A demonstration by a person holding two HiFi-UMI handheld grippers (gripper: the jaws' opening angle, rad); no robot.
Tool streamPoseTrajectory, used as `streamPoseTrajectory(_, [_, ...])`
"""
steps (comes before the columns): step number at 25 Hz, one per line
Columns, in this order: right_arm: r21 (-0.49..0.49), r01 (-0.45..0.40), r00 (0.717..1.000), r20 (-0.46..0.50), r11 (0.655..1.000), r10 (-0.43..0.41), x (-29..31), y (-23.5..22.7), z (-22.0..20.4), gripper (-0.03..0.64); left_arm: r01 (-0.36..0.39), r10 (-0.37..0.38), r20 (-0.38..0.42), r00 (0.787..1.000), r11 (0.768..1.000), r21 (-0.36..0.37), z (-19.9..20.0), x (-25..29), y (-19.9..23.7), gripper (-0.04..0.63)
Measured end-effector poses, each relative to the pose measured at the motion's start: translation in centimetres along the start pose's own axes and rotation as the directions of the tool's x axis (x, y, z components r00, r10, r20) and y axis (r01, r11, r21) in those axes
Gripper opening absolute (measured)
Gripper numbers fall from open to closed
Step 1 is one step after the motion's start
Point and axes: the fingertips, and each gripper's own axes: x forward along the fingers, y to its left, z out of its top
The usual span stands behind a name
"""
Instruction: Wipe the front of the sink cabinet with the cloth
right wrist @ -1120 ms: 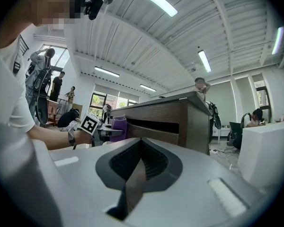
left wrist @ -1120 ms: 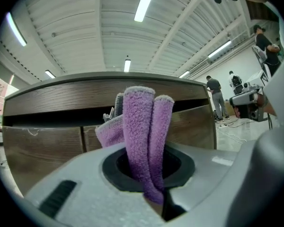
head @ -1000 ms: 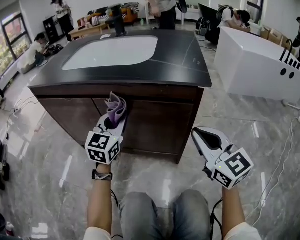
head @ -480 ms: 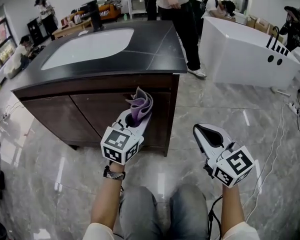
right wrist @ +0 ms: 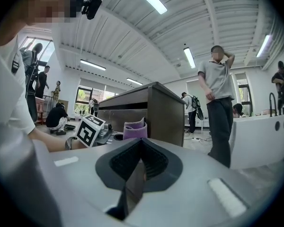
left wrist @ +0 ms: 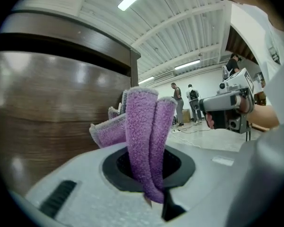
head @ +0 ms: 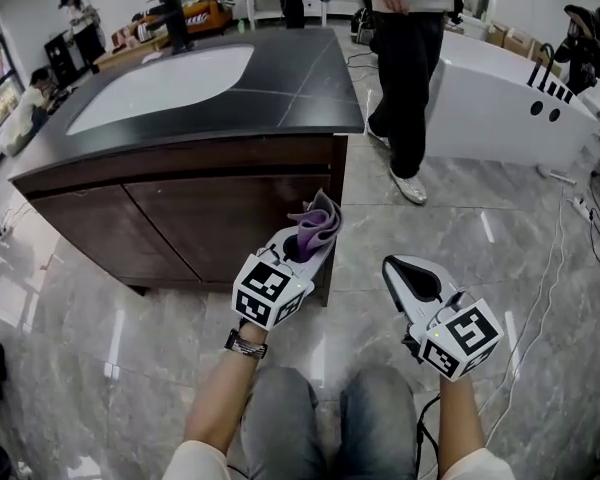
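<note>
My left gripper is shut on a folded purple cloth, which sticks up out of the jaws. The cloth stands close against the dark brown wood front of the sink cabinet, near its right corner; I cannot tell whether it touches. The cabinet fills the left of the left gripper view. My right gripper hangs to the right of the cabinet above the floor, shut with nothing in it. The right gripper view looks past the right gripper at the cloth and the cabinet corner.
The cabinet carries a black top with a white basin and a black tap. A person stands right of the cabinet, beside a white bathtub. Cables lie on the marble floor at right. Other people are at far left.
My left gripper and the cloth have slid right along the cabinet front, from its middle to its right corner. The standing person has walked to the cabinet's right side. The right gripper has stayed put.
</note>
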Motion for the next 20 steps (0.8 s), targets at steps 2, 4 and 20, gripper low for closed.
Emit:
streamPoseTrajectory(2, [0.007, -0.007, 1.0, -0.008, 1.0, 0.007, 0.5, 0.2, -0.6, 0.006, -0.013, 0.013, -0.01, 1.0, 1.0, -0.006, -1.0, -0.6, 0.7, 0.051])
streamPoseTrajectory(4, [0.012, -0.016, 1.0, -0.011, 1.0, 0.016, 1.2, 0.5, -0.9, 0.006, -0.032, 0.032, -0.019, 0.999, 0.999, -0.012, -1.9, -1.5, 1.7, 0.051])
streamPoseTrajectory(20, [0.015, -0.164, 0.986, 0.028, 0.986, 0.164, 10.3, 5.9, -1.0, 0.006, -0.309, 0.306, -0.049, 0.951, 0.95, -0.052, -6.7, -14.9, 13.9, 0.052])
